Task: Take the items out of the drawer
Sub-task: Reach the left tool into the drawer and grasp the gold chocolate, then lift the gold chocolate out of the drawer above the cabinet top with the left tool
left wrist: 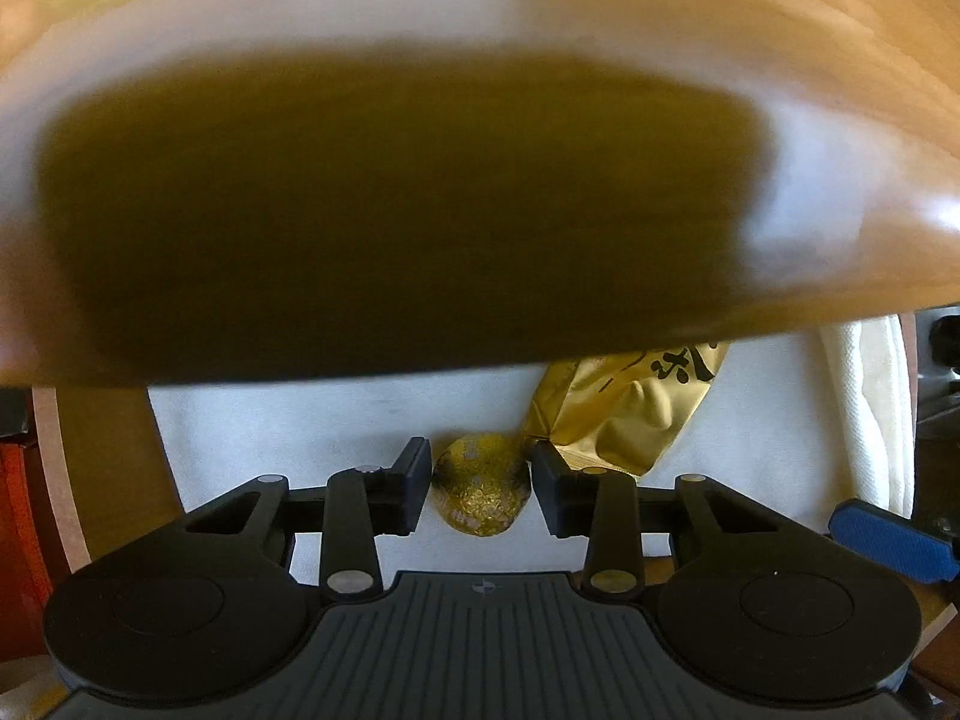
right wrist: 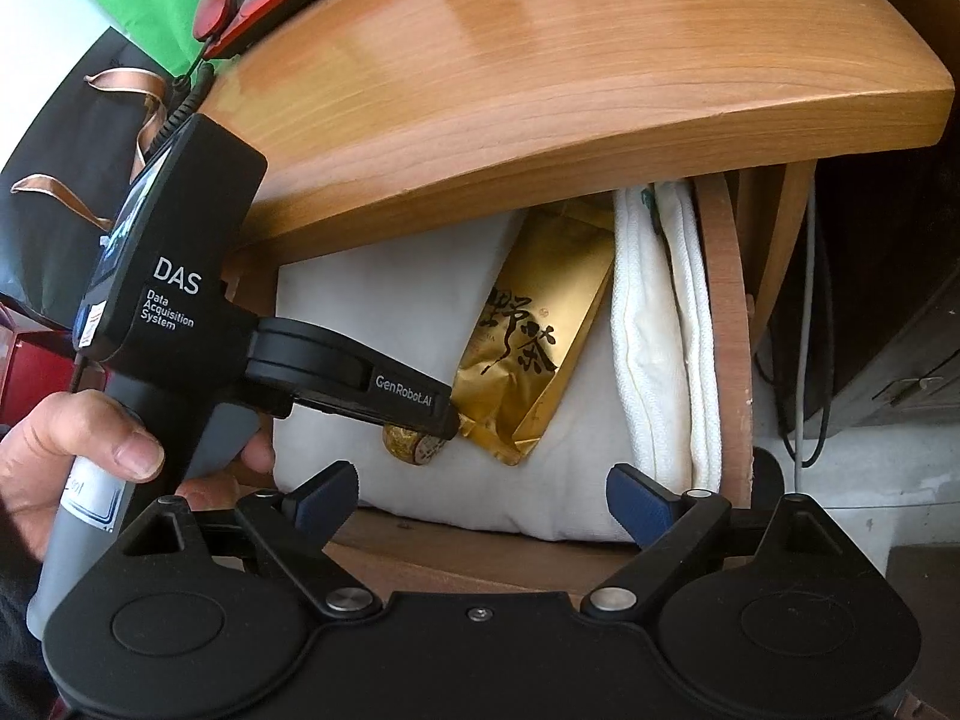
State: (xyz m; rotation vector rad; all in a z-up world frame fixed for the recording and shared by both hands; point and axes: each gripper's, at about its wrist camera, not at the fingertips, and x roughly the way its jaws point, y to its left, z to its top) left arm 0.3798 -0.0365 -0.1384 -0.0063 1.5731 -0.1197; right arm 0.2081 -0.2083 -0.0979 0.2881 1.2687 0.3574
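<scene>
A: Straddling the small round gold-foil ball point(left wrist: 482, 492), the left gripper point(left wrist: 482, 489) has its jaws parted; pads just beside it, contact unclear.

B: It lies on white cloth point(left wrist: 300, 426) in the wooden drawer point(right wrist: 723, 324), a crinkled gold foil pouch point(left wrist: 618, 414) at its two o'clock. The right gripper point(right wrist: 482, 495) gapes wide, holding nothing.

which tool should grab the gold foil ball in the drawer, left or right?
Left. The left tool already straddles the foil ball, fingers either side, not yet pressing. The right tool hangs open at the drawer's front, clear of it.

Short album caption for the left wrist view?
Open jaws straddle a gold foil ball on white cloth in the drawer.
</scene>
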